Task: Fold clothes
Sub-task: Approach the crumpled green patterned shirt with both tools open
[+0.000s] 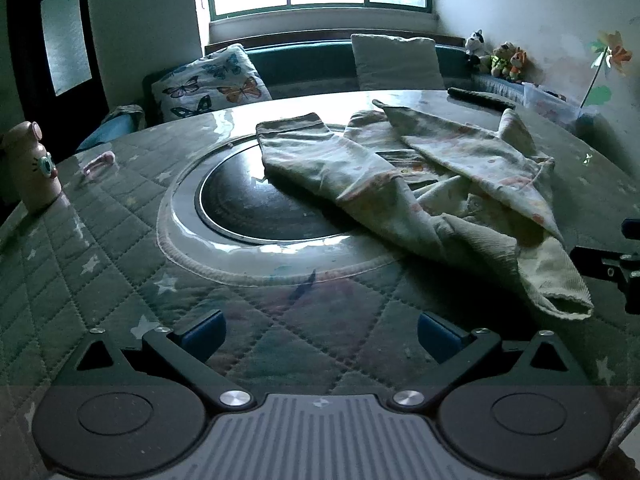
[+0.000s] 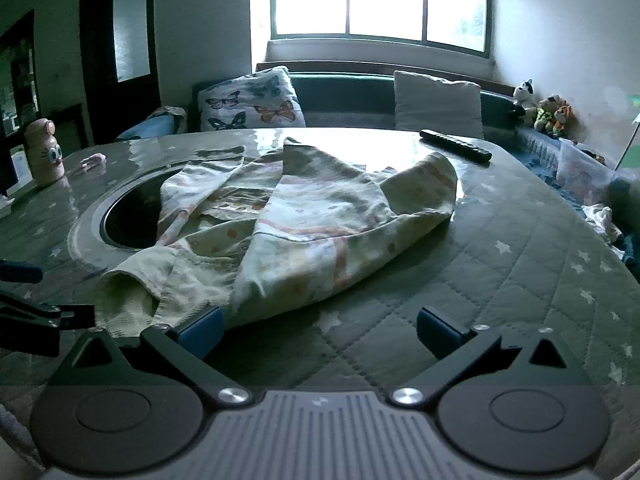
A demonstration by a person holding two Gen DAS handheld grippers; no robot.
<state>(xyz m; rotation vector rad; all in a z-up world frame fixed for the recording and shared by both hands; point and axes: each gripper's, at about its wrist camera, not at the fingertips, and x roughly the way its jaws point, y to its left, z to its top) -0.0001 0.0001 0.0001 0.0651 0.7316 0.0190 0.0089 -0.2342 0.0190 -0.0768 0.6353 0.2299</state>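
Note:
A pale patterned garment [image 1: 420, 184] lies crumpled on a quilted table cover [image 1: 120, 272], partly over a round dark inset [image 1: 248, 204]. My left gripper [image 1: 320, 336] hovers over the cover, open, with nothing between its blue pads; the garment's ribbed hem [image 1: 560, 280] lies to its right. In the right wrist view the same garment [image 2: 312, 232] spreads ahead. My right gripper [image 2: 320, 336] is open too, and its left pad [image 2: 200, 332] sits at the cloth's near edge. Each view catches part of the other gripper at its side edge [image 1: 616, 264] [image 2: 36, 316].
A pink cat-faced bottle [image 1: 30, 168] stands at the table's left, with a small pink item [image 1: 98, 162] near it. A black remote [image 2: 456, 146] lies at the far side. Behind are a bench with a butterfly cushion [image 1: 212, 84], a white cushion [image 1: 396, 62] and soft toys [image 1: 504, 60].

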